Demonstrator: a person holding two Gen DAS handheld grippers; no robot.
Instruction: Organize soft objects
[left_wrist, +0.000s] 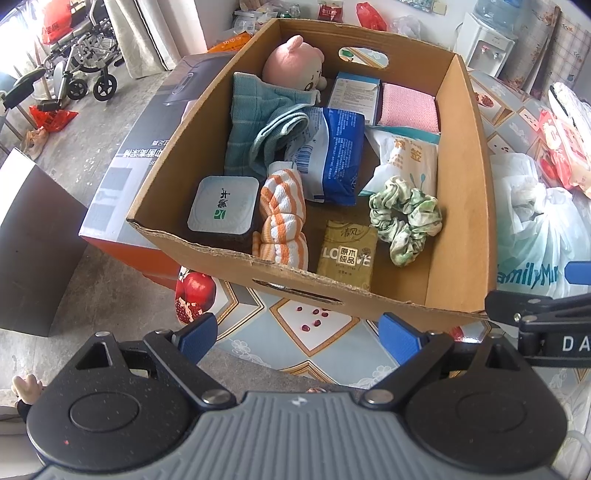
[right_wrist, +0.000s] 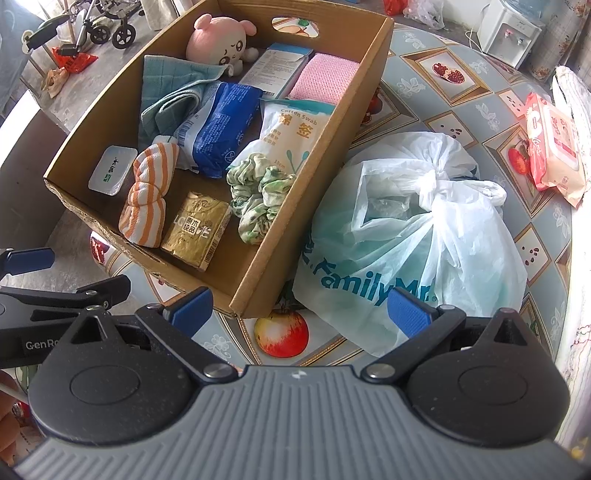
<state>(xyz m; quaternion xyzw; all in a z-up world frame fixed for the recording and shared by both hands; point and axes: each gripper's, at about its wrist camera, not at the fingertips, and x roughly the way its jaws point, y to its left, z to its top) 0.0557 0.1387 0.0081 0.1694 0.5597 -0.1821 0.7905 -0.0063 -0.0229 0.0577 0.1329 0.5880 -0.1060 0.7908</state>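
Note:
A cardboard box (left_wrist: 469, 221) (right_wrist: 332, 122) stands on the patterned table. Inside lie a pink plush (left_wrist: 295, 62) (right_wrist: 221, 37), a teal towel (left_wrist: 255, 118) (right_wrist: 166, 85), an orange-striped cloth (left_wrist: 282, 218) (right_wrist: 149, 192), a green scrunchie (left_wrist: 406, 218) (right_wrist: 258, 192), a gold tissue pack (left_wrist: 347, 254) (right_wrist: 197, 229), a blue pack (left_wrist: 340, 155) (right_wrist: 221, 125), a cotton swab bag (left_wrist: 402, 158) (right_wrist: 291, 129) and a pink cloth (left_wrist: 410, 107) (right_wrist: 325, 77). My left gripper (left_wrist: 299, 338) hovers open before the box's near wall. My right gripper (right_wrist: 299, 314) is open over the box's corner and a tied white plastic bag (right_wrist: 424, 229) (left_wrist: 532, 229).
A wet-wipes pack (right_wrist: 554, 147) (left_wrist: 561, 144) lies at the table's far right. A water dispenser (right_wrist: 509, 29) (left_wrist: 487, 44) stands behind. A large printed carton (left_wrist: 147, 147) sits left of the box, with a wheelchair (left_wrist: 85, 55) on the floor beyond.

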